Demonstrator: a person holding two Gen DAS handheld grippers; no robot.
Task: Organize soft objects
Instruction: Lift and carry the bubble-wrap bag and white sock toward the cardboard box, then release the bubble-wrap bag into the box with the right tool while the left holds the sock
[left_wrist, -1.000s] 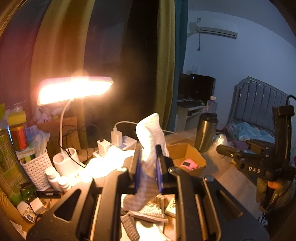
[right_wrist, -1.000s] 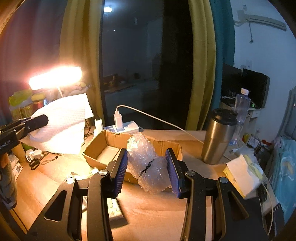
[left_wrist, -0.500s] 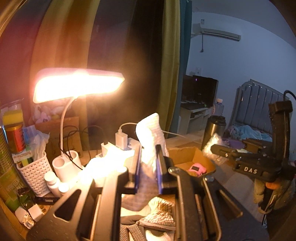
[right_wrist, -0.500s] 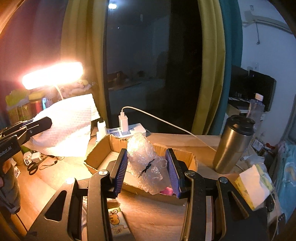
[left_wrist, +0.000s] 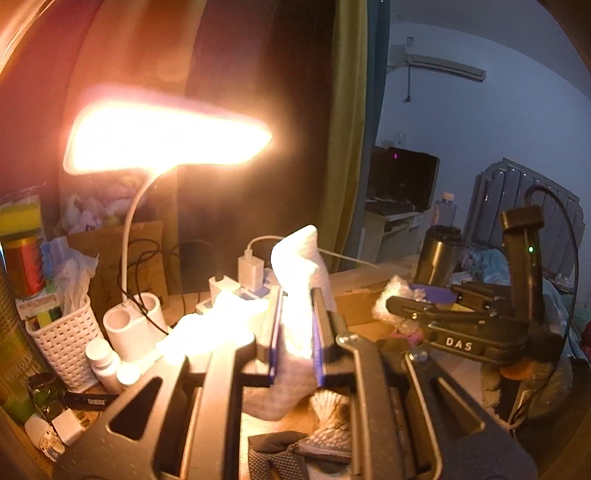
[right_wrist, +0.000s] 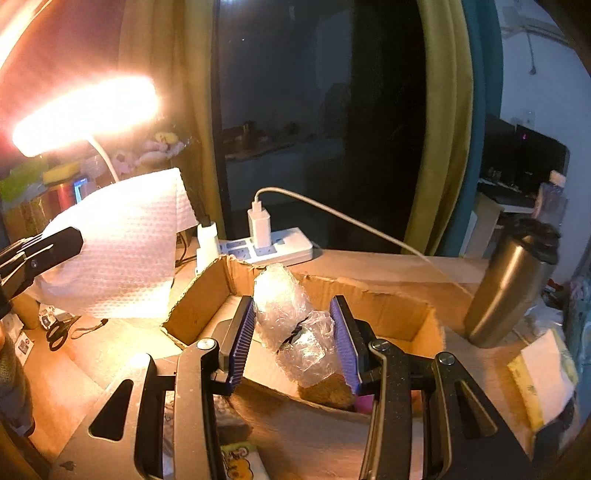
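Both grippers are loaded: the left gripper (left_wrist: 297, 334) pinches a white quilted paper towel (right_wrist: 122, 247), the right gripper (right_wrist: 295, 341) squeezes crumpled clear plastic wrap (right_wrist: 291, 321) above the open brown cardboard box (right_wrist: 388, 306) on the wooden desk (right_wrist: 376, 264). Beyond, glaring white desk lamp (left_wrist: 162, 136), dark window, steel tumbler (right_wrist: 509, 284).

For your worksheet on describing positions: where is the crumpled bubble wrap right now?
In the right wrist view, the bubble wrap is clamped in the right claw, held over the open cardboard box, with the steel tumbler to its right.
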